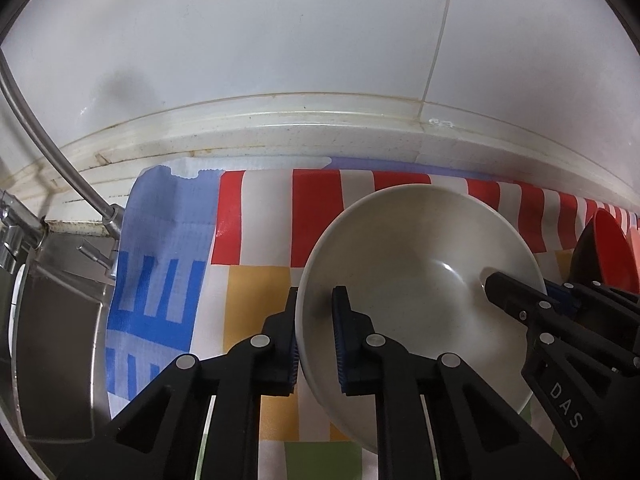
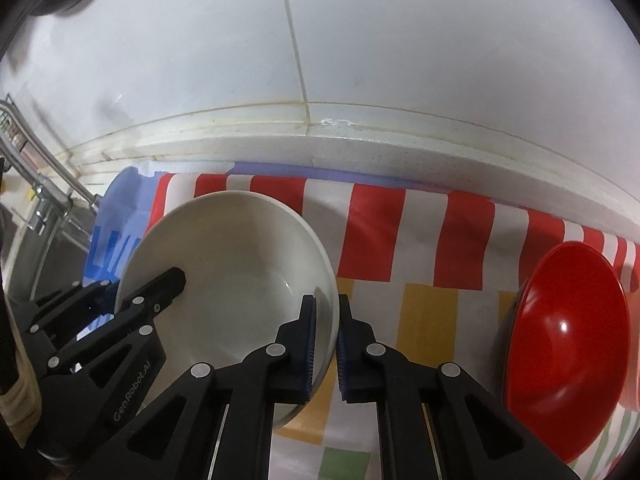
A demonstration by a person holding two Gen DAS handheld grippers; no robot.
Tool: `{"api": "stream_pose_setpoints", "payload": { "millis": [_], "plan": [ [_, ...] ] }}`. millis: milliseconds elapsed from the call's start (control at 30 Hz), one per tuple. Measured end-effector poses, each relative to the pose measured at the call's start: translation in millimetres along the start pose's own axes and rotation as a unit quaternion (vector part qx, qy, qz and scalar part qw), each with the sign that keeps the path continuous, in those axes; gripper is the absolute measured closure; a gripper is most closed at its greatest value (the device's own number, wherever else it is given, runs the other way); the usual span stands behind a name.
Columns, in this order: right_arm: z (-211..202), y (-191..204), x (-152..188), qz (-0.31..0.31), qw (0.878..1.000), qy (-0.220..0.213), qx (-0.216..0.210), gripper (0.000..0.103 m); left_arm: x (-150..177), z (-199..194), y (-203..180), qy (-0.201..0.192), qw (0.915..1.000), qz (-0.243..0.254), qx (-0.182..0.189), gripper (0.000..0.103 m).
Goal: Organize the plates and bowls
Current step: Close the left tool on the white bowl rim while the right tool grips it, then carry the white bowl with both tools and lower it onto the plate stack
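Note:
A white bowl (image 1: 416, 272) is held between both grippers above a colourful checked cloth (image 1: 256, 224). My left gripper (image 1: 316, 340) is shut on the bowl's left rim, one finger inside and one outside. My right gripper (image 2: 325, 344) is shut on the bowl's right rim in the same way; the bowl (image 2: 236, 256) fills the left of the right wrist view. The right gripper also shows in the left wrist view (image 1: 560, 320), and the left gripper shows in the right wrist view (image 2: 120, 300). A red bowl (image 2: 568, 344) sits tilted on the cloth to the right.
A white tiled wall (image 1: 280, 40) and a raised ledge (image 1: 320, 128) run behind the cloth. A steel sink (image 1: 56, 340) with a faucet pipe (image 1: 52, 148) lies to the left. The red bowl's edge shows in the left wrist view (image 1: 612, 248).

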State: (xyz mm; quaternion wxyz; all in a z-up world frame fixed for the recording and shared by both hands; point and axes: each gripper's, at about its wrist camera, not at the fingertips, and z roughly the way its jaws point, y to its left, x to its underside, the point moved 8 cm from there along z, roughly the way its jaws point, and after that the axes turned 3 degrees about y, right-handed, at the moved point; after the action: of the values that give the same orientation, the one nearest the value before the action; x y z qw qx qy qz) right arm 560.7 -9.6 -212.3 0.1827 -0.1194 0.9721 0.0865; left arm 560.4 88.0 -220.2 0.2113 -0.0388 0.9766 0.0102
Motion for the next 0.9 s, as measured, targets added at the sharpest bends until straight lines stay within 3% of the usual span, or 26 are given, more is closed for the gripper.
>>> {"api": "stream_pose_setpoints", "payload": {
  "millis": [467, 900],
  "plan": [
    [-26.6, -4.3, 4.3, 0.007, 1.0, -0.014, 0.001, 0.093, 6.2, -27.0, -5.7, -0.017, 0.9998, 0.01, 0.004, 0.088],
    [-79.1, -9.8, 29.0, 0.011, 0.999, -0.045, 0.0, 0.093, 28.9, -91.7, -26.7, -0.062, 0.9977, 0.029, 0.008, 0.088]
  ]
}}
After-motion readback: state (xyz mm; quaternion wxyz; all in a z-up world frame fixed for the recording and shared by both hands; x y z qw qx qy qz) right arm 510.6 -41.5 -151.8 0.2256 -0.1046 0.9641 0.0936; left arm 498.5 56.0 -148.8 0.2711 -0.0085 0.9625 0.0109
